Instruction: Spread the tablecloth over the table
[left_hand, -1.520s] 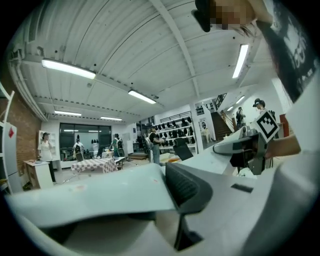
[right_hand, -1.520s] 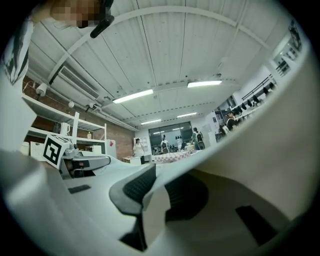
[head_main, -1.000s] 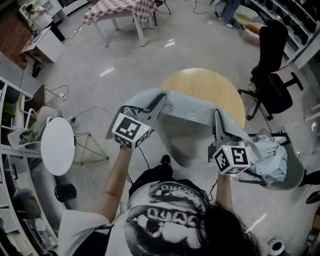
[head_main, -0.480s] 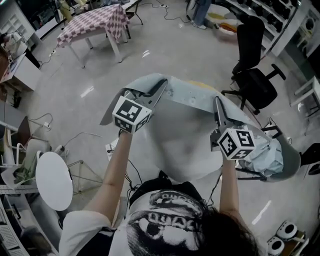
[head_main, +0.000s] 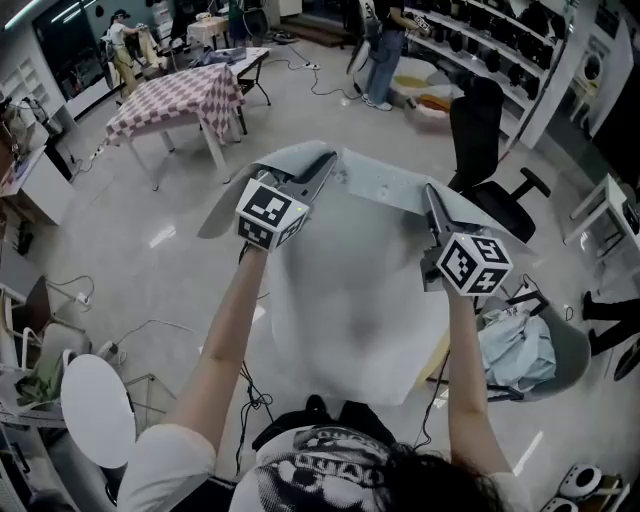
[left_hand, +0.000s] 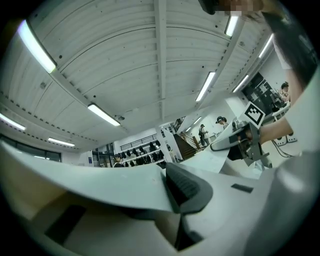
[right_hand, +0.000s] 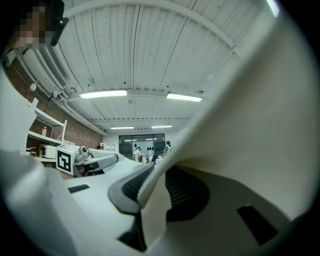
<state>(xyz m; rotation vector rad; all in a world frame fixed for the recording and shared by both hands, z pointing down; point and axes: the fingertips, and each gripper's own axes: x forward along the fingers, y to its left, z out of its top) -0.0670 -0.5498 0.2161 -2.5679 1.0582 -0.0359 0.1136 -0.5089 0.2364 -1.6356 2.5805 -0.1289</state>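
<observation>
A pale grey tablecloth (head_main: 350, 280) hangs lifted in front of me as a wide sheet and hides the table under it. My left gripper (head_main: 325, 165) holds the cloth's top edge at the left, shut on it. In the left gripper view the cloth (left_hand: 125, 182) runs across the left gripper (left_hand: 167, 172) and covers one finger. My right gripper (head_main: 432, 195) holds the top edge at the right. In its own view a fold of cloth (right_hand: 250, 125) sits between the right gripper's (right_hand: 152, 185) dark pads, and those jaws are opening. Both grippers point about level.
A table with a checked cloth (head_main: 175, 95) stands at the back left. A black office chair (head_main: 490, 150) is at the right, a seat with bundled cloth (head_main: 520, 350) lower right. A round white side table (head_main: 97, 408) is at lower left. People (head_main: 385, 40) stand at the back.
Both grippers have risen and gone forward with the cloth. The round wooden tabletop seen earlier is now hidden behind the hanging sheet.
</observation>
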